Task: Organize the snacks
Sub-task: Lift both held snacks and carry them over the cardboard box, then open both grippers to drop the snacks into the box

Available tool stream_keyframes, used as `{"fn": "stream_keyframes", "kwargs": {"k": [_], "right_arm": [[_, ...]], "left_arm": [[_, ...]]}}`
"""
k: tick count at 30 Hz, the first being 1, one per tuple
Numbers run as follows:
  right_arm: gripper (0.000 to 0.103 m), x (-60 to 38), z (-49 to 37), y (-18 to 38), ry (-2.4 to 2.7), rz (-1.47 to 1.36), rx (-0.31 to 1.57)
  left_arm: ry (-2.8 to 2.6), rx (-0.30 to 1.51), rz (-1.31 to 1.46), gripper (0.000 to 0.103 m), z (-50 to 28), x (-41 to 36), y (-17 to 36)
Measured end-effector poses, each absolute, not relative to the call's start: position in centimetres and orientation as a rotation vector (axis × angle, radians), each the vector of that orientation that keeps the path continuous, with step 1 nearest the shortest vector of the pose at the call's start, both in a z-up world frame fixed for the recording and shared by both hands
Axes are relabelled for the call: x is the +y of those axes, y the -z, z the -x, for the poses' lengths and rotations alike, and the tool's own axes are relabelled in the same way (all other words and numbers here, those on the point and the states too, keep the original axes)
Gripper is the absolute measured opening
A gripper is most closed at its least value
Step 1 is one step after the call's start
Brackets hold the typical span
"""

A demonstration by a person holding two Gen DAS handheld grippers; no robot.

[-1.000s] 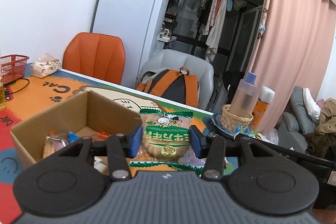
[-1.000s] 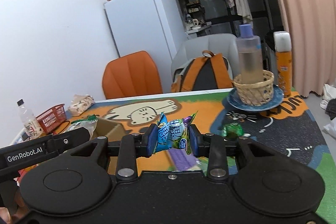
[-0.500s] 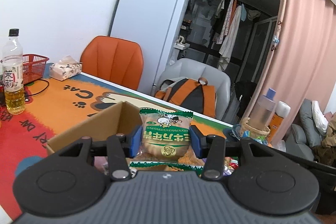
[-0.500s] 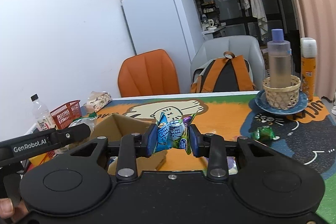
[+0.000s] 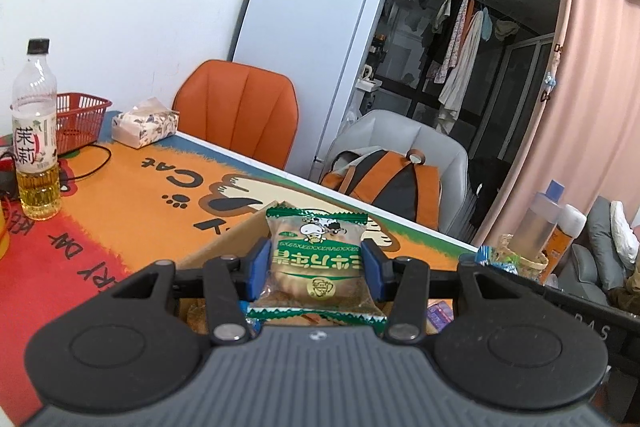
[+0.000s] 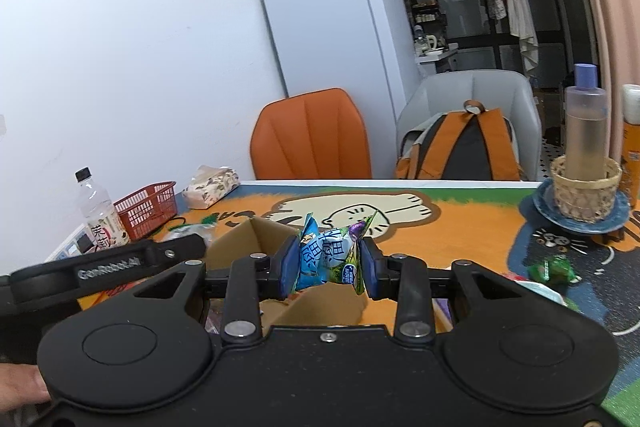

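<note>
My left gripper (image 5: 316, 269) is shut on a green-and-clear biscuit packet (image 5: 318, 263), held above the cardboard box (image 5: 224, 247) whose rim shows just behind the pads. My right gripper (image 6: 327, 263) is shut on a small blue-and-green snack packet (image 6: 330, 255), over the same open cardboard box (image 6: 256, 235). Inside the box, a few wrapped snacks show under the left fingers. A green wrapped candy (image 6: 554, 267) lies on the mat to the right. The other gripper's arm (image 6: 108, 263) reaches in at the left of the right wrist view.
The table carries a cat-print mat (image 5: 132, 187), a tea bottle (image 5: 36, 131), a red basket (image 5: 80, 121) and a tissue pack (image 5: 144, 123) at the left. A wicker holder with a bottle (image 6: 586, 183) stands on a blue plate at the right. Orange and grey chairs stand behind the table.
Both grippers have swung leftward across the table with their packets still held. The box now lies lower and closer under both, and the tea bottle has come into view.
</note>
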State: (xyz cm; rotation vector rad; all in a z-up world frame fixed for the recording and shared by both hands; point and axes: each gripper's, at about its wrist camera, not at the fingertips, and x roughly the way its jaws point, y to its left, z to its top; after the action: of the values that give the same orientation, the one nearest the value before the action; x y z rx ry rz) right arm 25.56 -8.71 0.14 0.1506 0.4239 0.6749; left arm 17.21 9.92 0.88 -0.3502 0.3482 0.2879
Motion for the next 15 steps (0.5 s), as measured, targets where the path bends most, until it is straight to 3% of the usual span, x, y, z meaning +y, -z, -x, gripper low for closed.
{"fn": "stream_keyframes", "kwargs": {"k": [4, 8, 15], "right_arm": [[0.034, -7.4, -26.0, 0.0, -0.688, -0.131, 0.432], [0.034, -6.5, -26.4, 0.0, -0.699, -0.126, 0.438], [0.034, -5.3, -26.9, -0.4, -0.736, -0.143, 0.446]], "left_arm": [[-0.265, 0.38, 0.356, 0.048, -18.3, 10.5, -0.4], [-0.287, 0.366, 0.35, 0.058, -18.1, 10.9, -0.6], [-0.336, 0.364, 0.375, 0.061, -16.5, 11.9, -0.7]]}}
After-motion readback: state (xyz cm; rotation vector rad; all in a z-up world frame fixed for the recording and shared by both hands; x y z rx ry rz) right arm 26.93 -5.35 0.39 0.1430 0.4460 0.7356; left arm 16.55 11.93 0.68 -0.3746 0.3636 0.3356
